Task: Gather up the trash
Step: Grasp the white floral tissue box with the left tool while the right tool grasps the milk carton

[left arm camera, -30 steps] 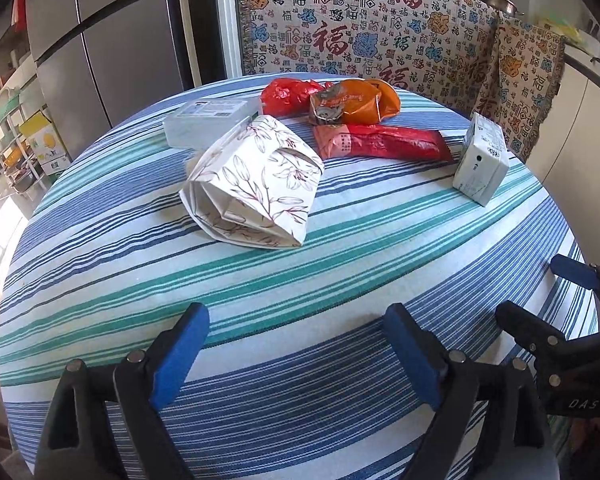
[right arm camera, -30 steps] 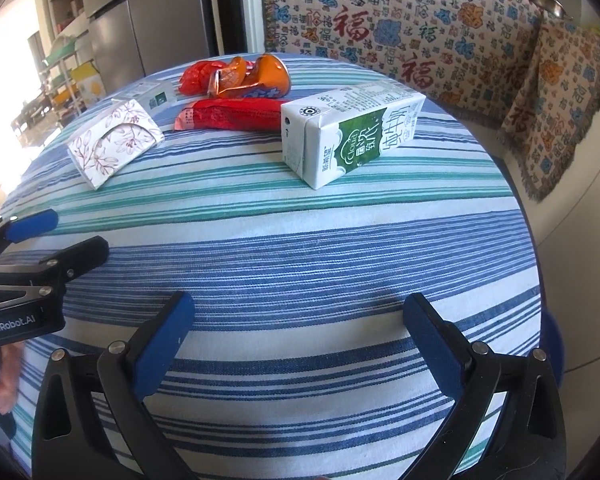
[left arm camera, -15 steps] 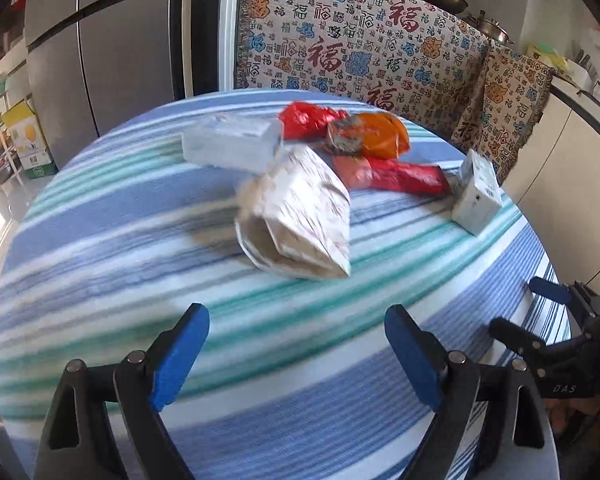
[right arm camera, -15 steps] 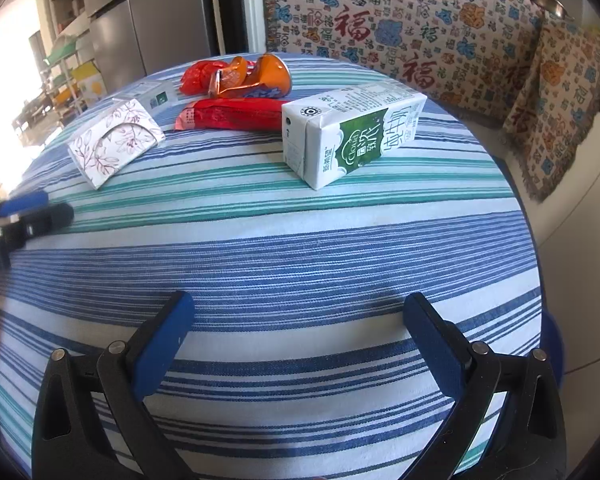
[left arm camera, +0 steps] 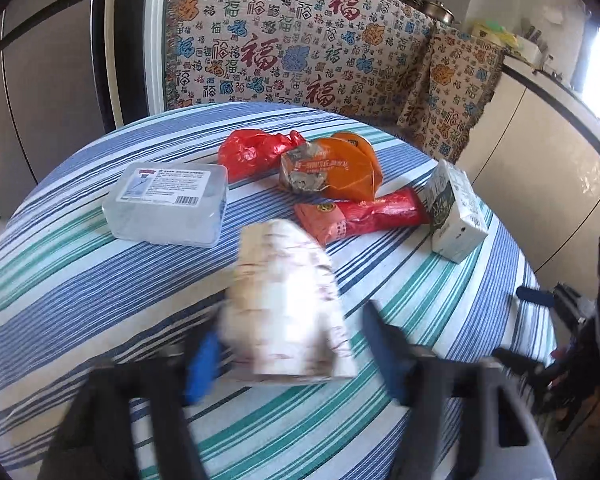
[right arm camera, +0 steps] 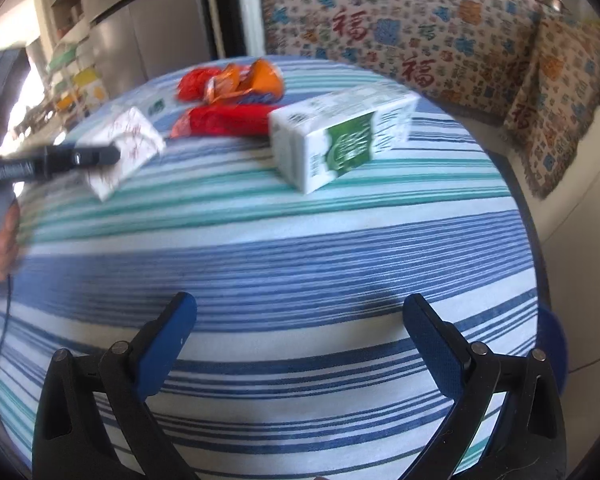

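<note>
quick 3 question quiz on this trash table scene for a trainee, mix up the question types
1. True or false: the milk carton lies on its side on the striped tablecloth.
2. Multiple choice: which item sits between the open fingers of the left gripper? A) clear plastic box B) floral paper bag C) orange wrapper
3. Fill in: the right gripper is open, with only ____ between its fingers.

Key: 1 true; 2 B; 3 tablecloth. The left wrist view is blurred, so whether the fingers touch the bag cannot be told.
</note>
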`<control>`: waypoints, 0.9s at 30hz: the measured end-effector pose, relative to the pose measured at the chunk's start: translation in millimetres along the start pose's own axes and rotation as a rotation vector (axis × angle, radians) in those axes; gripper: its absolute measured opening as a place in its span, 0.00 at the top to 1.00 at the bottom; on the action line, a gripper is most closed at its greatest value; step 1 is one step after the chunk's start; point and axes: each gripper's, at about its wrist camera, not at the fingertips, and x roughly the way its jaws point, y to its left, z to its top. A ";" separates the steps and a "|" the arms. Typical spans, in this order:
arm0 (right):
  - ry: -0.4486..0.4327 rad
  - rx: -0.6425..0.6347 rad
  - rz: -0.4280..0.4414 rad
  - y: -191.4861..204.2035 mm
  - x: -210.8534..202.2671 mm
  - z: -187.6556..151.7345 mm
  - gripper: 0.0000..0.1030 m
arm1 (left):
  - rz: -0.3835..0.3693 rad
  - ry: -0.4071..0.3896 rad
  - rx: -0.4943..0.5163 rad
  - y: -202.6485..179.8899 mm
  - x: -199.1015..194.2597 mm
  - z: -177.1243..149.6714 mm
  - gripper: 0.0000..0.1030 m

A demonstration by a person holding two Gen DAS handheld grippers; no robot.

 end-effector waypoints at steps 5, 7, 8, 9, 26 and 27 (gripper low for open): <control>-0.064 0.101 -0.035 -10.9 -5.3 39.8 0.00 | 0.002 -0.007 -0.063 4.1 -0.8 -3.6 0.62; -0.069 0.115 -0.050 -4.5 0.9 64.6 0.00 | 0.010 -0.011 -0.078 3.7 -2.7 -6.9 0.62; -0.058 0.121 -0.063 -1.5 6.2 73.1 0.01 | 0.019 -0.013 -0.076 2.6 -3.9 -8.7 0.62; -0.038 0.145 -0.090 -0.1 15.7 83.9 0.01 | 0.030 -0.015 -0.068 0.4 -5.5 -10.9 0.62; 0.078 -0.031 -0.009 7.4 -25.8 17.8 0.54 | 0.059 0.013 -0.089 -10.9 -21.0 -28.3 0.62; 0.093 -0.038 -0.011 6.6 -28.6 8.8 0.54 | 0.064 0.017 -0.088 -13.4 -22.9 -29.6 0.62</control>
